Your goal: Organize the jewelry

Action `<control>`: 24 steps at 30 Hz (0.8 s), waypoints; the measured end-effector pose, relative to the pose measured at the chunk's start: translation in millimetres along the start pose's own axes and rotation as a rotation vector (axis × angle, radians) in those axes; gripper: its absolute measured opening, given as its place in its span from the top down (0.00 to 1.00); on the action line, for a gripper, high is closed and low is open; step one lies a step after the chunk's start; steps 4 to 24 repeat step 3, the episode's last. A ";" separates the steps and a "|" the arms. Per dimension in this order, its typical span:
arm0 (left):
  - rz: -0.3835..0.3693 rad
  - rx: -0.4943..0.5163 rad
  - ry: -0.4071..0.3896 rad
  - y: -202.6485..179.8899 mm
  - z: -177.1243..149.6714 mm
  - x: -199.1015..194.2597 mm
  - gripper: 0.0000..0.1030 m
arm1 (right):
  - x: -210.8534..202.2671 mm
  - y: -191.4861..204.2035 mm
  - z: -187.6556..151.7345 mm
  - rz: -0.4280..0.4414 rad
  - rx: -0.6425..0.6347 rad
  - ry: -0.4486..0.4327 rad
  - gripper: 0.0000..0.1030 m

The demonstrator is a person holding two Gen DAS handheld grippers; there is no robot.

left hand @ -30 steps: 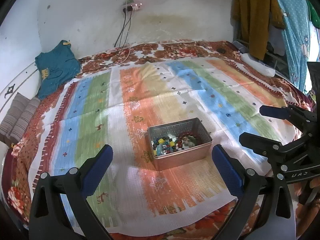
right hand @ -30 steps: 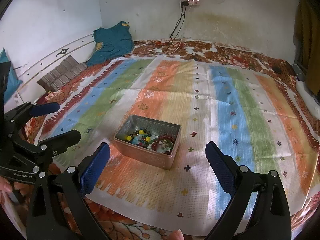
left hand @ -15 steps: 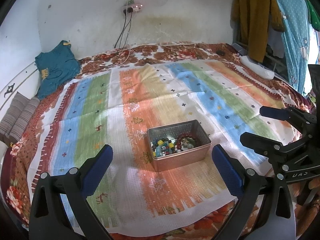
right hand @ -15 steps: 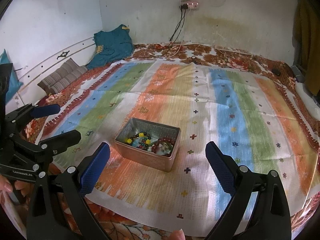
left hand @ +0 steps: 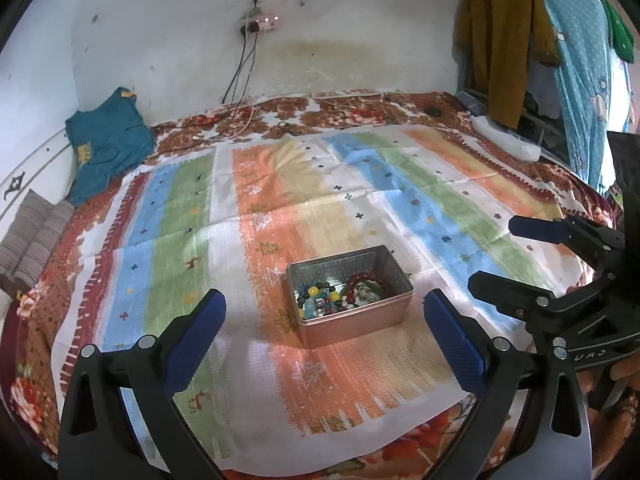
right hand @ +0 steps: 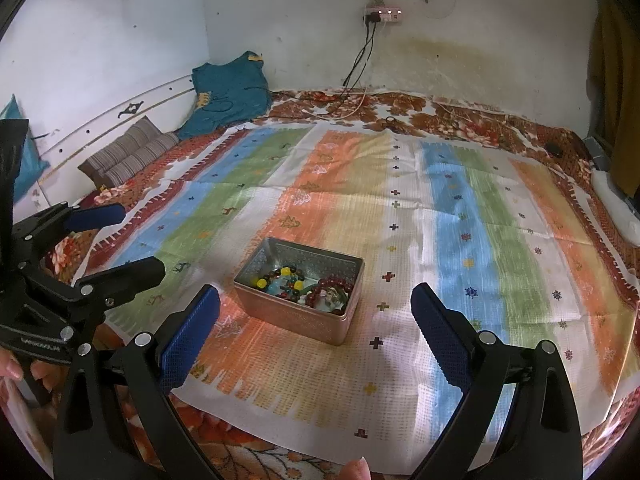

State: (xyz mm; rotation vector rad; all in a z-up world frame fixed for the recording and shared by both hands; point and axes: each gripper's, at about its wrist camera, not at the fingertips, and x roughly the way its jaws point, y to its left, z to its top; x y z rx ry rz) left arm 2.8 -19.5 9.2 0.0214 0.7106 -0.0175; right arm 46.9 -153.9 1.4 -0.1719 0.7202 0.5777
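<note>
A metal tin (left hand: 352,326) (right hand: 292,322) stands open on the striped cloth, near its front edge. Inside lie coloured beads (left hand: 318,300) (right hand: 282,276) and a dark red bead bracelet (left hand: 362,284) (right hand: 332,284). My left gripper (left hand: 323,296) hovers open just in front of the tin, its blue pads either side of it and apart from it. My right gripper (right hand: 315,292) is open in the same way. Each also shows in the other's view: the right gripper (left hand: 496,254) to the tin's right, the left gripper (right hand: 140,240) to its left. Neither holds anything.
The striped cloth (left hand: 360,200) covers a floral bedsheet (left hand: 36,304). A teal garment (left hand: 106,140) and a striped cushion (left hand: 32,240) lie at the back left. Cables (left hand: 240,80) hang from a wall socket. Clothes (left hand: 504,40) hang at the right, above a white object (left hand: 504,140).
Both views have shifted slightly, so the tin sits a little lower in frame. Both grippers stay open and the tin's contents have not moved.
</note>
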 end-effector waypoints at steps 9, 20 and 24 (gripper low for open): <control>0.001 0.000 -0.002 1.4 -3.2 -0.6 0.05 | -0.3 -0.4 -1.5 0.002 -0.001 -0.001 0.06; 0.001 0.000 -0.002 1.4 -3.2 -0.6 0.05 | -0.3 -0.4 -1.5 0.002 -0.001 -0.001 0.06; 0.001 0.000 -0.002 1.4 -3.2 -0.6 0.05 | -0.3 -0.4 -1.5 0.002 -0.001 -0.001 0.06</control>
